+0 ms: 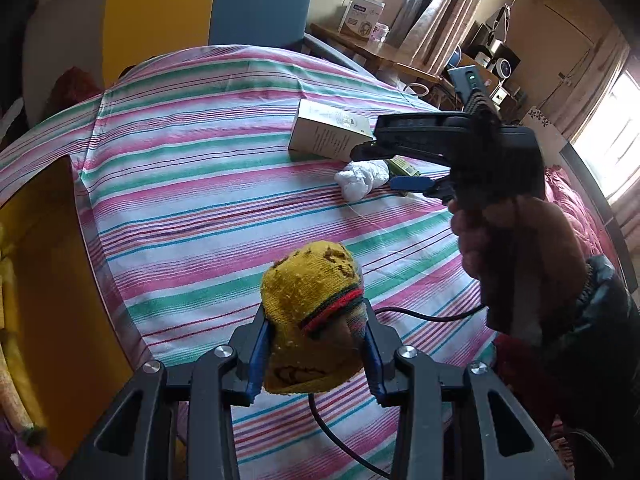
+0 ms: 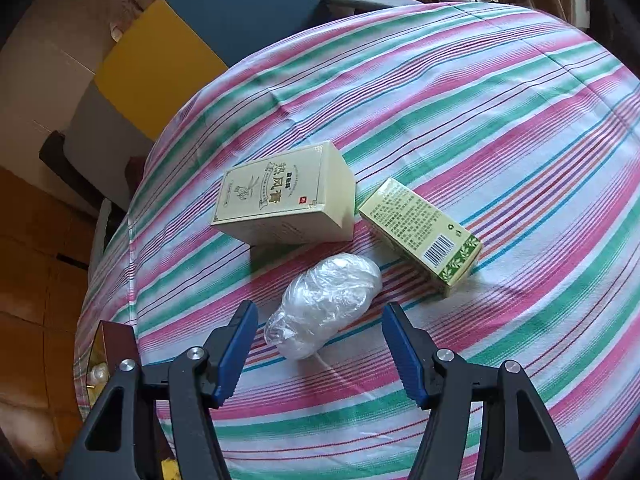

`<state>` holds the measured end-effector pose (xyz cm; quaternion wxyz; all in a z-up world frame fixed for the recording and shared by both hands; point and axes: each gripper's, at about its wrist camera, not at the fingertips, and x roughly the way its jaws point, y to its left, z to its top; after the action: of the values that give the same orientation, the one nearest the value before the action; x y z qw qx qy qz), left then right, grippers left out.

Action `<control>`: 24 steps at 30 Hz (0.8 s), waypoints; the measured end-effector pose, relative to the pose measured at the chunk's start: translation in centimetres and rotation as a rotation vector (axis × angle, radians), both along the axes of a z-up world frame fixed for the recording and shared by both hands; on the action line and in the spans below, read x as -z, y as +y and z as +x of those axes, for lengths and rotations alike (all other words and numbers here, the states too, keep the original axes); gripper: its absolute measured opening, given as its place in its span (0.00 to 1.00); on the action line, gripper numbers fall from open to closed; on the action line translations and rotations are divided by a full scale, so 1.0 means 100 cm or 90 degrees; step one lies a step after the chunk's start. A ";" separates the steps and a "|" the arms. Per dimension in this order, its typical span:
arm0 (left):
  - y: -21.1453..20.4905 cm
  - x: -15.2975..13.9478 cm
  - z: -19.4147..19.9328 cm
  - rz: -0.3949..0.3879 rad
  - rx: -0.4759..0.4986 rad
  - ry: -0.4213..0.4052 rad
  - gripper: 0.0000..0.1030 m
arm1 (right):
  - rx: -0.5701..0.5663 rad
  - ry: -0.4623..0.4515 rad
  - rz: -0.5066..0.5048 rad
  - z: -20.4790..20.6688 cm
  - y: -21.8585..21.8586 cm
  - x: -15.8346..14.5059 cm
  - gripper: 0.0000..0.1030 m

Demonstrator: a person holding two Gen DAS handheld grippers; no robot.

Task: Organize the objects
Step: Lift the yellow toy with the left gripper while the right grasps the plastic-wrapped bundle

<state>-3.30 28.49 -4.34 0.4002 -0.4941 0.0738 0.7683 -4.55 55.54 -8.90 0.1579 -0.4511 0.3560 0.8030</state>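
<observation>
A yellow knitted sock (image 1: 310,312), rolled into a ball with a red, green and black cuff band, is lifted above the striped cloth, pinched on both sides. A cream carton (image 2: 286,196) with printed characters lies flat on the cloth. Just beside its right corner a smaller green carton (image 2: 422,232) lies on its side, barcode up, angled away. In front of both, near the cream carton, lies a crumpled wad of clear plastic film (image 2: 326,300).
</observation>
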 end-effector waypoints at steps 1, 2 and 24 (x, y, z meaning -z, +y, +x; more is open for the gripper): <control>-0.004 -0.002 0.001 0.004 -0.002 0.002 0.38 | -0.001 -0.004 0.005 -0.004 0.001 0.002 0.64; -0.008 -0.004 0.002 0.007 -0.004 0.003 0.38 | -0.005 -0.007 0.017 -0.008 0.000 0.005 0.59; -0.113 -0.041 0.004 -0.002 -0.175 0.123 0.39 | -0.116 -0.049 0.157 -0.026 -0.025 0.005 0.29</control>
<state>-2.94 17.15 -0.27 0.2813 -0.4241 0.0446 0.8597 -7.17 53.03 -9.41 0.1520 -0.4889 0.2063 0.8338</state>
